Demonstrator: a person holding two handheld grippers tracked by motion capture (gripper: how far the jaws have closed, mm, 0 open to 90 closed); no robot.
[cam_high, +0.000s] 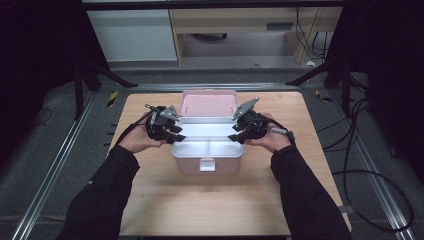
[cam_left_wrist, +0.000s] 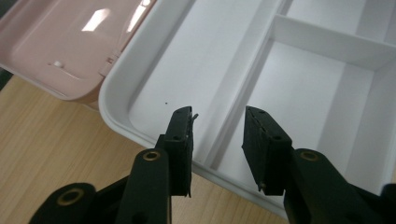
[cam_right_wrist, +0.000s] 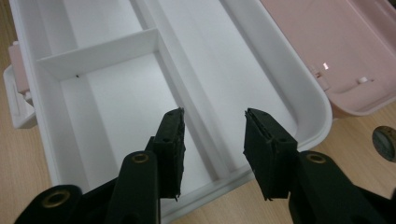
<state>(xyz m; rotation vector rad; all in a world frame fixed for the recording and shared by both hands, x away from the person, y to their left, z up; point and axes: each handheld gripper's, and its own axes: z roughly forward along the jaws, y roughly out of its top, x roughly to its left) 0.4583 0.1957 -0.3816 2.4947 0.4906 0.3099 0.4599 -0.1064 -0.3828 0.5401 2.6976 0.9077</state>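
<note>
Now both grippers, left gripper (cam_high: 176, 134) and right gripper (cam_high: 235, 133), hang with jaws parted over the ends of the white tray (cam_high: 192, 131) inside the pink box (cam_high: 186, 166) at mid-table; next, each likely must close on the tray's end wall to lift it.

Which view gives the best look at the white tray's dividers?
The right gripper view: the white tray shows its long divider and cross divider clearly. The left gripper view shows the same dividers, partly cropped. The high view shows the whole tray, but small.
</note>
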